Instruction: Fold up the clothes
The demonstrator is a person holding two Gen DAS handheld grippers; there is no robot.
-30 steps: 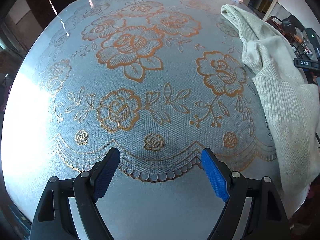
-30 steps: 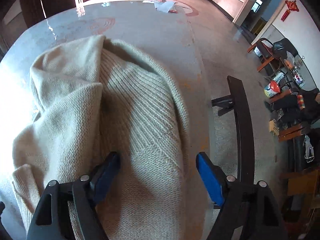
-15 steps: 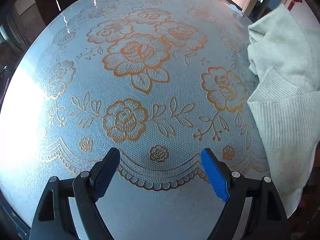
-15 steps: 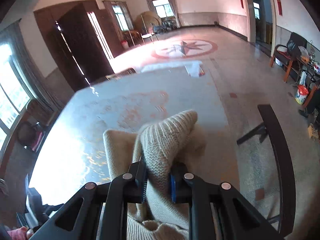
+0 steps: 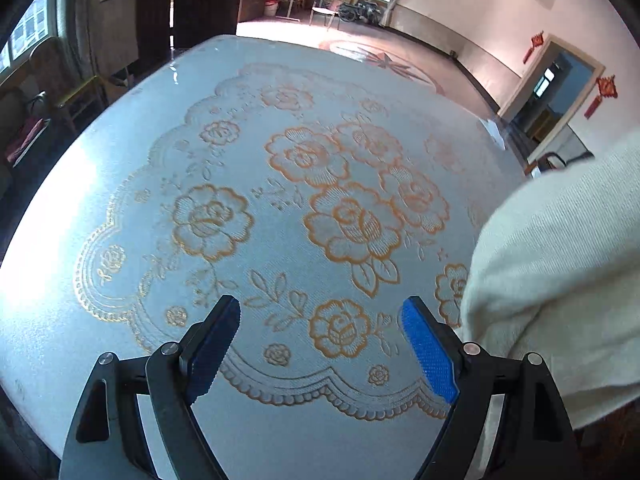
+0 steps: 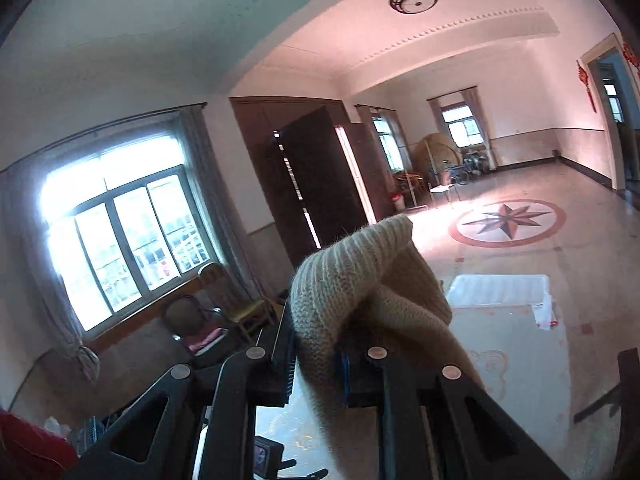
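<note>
Left wrist view. Left gripper (image 5: pixel 320 350): jaws wide apart, nothing between them, hanging over the surface (image 5: pixel 120 340) with its orange rose pattern. Sweater (image 5: pixel 560 280), cream knit: lower right of frame, bunched, apparently lifted, lower edge draping past the near right rim. No fold visible; task judged barely begun, spreading flat and all folds left. Open room: whole patterned area, centre and left, bare. Edges: rounded rim at far left and along the bottom; floor beyond at the top.

Right wrist view. Right gripper (image 6: pixel 316 360): jaws just closed, clamped on a ribbed fold of the sweater (image 6: pixel 360 280), raised, pointing roughly level into the room. Cloth trailing down at lower centre. Surface (image 6: pixel 500 360) low in frame, at right. Dark chair back (image 6: pixel 628 380): right edge, just off the rim.
</note>
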